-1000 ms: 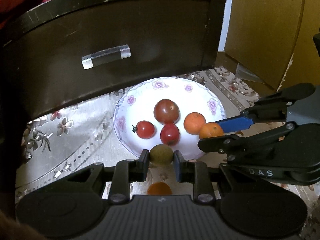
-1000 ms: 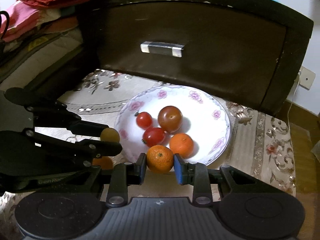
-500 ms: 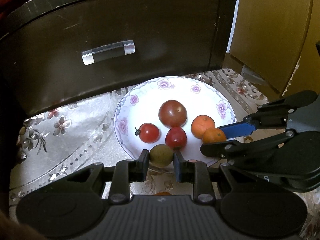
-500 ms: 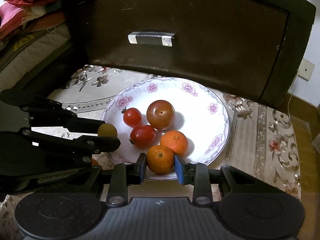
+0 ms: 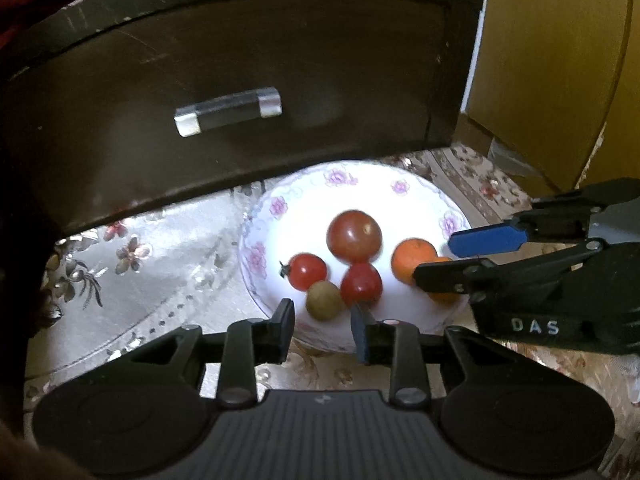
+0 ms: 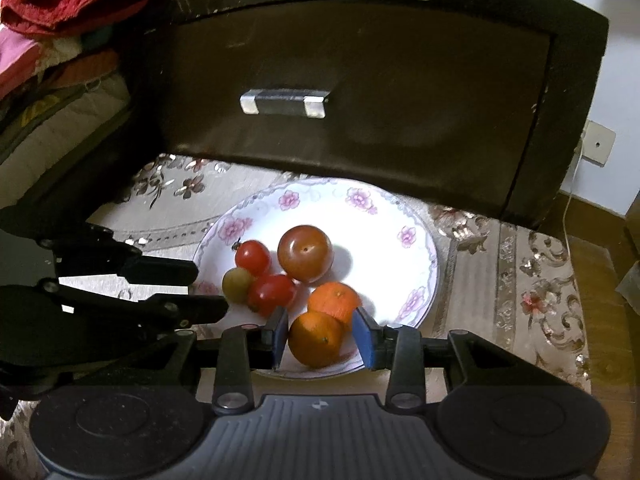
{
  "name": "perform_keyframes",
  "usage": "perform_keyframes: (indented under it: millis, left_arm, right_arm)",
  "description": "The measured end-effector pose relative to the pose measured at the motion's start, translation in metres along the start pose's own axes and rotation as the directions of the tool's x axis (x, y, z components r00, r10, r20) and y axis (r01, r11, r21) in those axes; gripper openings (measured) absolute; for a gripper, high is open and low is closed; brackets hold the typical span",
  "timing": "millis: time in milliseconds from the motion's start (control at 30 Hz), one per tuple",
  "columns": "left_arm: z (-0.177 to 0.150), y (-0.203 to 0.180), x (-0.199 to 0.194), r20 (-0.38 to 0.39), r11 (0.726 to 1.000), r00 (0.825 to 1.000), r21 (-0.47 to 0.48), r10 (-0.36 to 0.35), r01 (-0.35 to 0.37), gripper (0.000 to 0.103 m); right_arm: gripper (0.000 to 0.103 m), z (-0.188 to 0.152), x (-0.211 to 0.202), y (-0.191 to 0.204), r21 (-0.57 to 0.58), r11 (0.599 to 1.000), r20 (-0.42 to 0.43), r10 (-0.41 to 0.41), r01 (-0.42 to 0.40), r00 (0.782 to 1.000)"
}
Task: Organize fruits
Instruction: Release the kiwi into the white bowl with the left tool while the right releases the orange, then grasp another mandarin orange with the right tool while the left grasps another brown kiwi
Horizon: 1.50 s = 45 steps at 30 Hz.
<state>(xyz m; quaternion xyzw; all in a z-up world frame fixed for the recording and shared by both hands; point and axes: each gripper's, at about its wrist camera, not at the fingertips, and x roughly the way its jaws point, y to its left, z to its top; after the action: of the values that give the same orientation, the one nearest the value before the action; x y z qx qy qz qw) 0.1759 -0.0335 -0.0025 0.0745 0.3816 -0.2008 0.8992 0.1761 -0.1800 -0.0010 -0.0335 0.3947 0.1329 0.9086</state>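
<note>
A white floral plate (image 5: 304,196) (image 6: 416,248) holds a large dark-red tomato (image 5: 354,236) (image 6: 306,253), two small red tomatoes (image 5: 307,271) (image 6: 253,257), an orange (image 5: 412,258) (image 6: 334,301), a second orange (image 6: 317,338) and a small green-brown fruit (image 5: 324,300) (image 6: 237,284). My left gripper (image 5: 325,326) is open; the green-brown fruit lies on the plate just ahead of its fingers. My right gripper (image 6: 322,338) is open, its fingers on either side of the second orange, which rests on the plate's near edge.
A dark wooden drawer front (image 5: 240,92) (image 6: 360,92) with a clear handle (image 5: 228,111) overhangs the plate's far side. A floral cloth (image 5: 152,264) covers the table. A cardboard box (image 5: 560,60) stands at right. Red cloth and bedding (image 6: 60,20) lie at left.
Both grippers moved forward over the plate and opened. The green-brown fruit and the orange left their grips and now lie on the plate.
</note>
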Motion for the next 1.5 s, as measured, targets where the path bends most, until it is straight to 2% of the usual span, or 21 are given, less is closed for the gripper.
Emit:
perform_keyframes:
  millis: [233, 433, 533, 633, 833, 1033, 1167, 1500]
  left_arm:
    - [0.007, 0.012, -0.014, 0.036, 0.999, 0.999, -0.043, 0.017, -0.016, 0.042]
    - [0.005, 0.014, -0.022, 0.034, 0.999, 0.999, -0.049, 0.022, -0.021, 0.043]
    - [0.000, 0.016, -0.032, 0.025, 0.998, 0.999, -0.049, 0.030, -0.029, 0.044]
    - [-0.008, 0.022, -0.046, 0.001, 0.997, 0.999, -0.060, 0.044, -0.044, 0.046]
    - [-0.034, 0.027, -0.068, -0.057, 0.996, 0.996, -0.057, 0.063, -0.066, 0.050]
    - [-0.056, 0.025, -0.068, -0.132, 0.999, 0.990, -0.022, 0.045, -0.048, 0.050]
    - [-0.059, 0.023, -0.067, -0.136, 0.999, 0.990, 0.016, 0.040, -0.038, 0.050]
    - [-0.063, 0.036, -0.057, -0.169, 1.000, 0.985, 0.005, 0.022, -0.022, 0.050]
  right_arm:
    - [0.034, 0.008, -0.011, -0.016, 0.073, 0.996, 0.058, -0.050, 0.045, 0.997]
    - [0.035, 0.012, -0.020, -0.023, 0.140, 0.990, 0.070, -0.030, 0.020, 0.997]
    - [0.035, 0.008, -0.021, -0.011, 0.113, 0.994, 0.054, 0.007, -0.014, 0.998]
    - [0.038, 0.003, -0.023, 0.007, 0.060, 0.995, 0.024, 0.081, -0.083, 0.996]
    - [0.041, -0.014, -0.022, 0.043, -0.052, 0.978, -0.052, 0.200, -0.203, 0.978]
    - [0.041, -0.027, -0.012, 0.066, -0.116, 0.961, -0.114, 0.238, -0.251, 0.965]
    - [0.041, -0.029, -0.005, 0.077, -0.146, 0.952, -0.128, 0.250, -0.267, 0.960]
    - [0.041, -0.025, 0.021, 0.083, -0.160, 0.953, -0.135, 0.239, -0.259, 0.962]
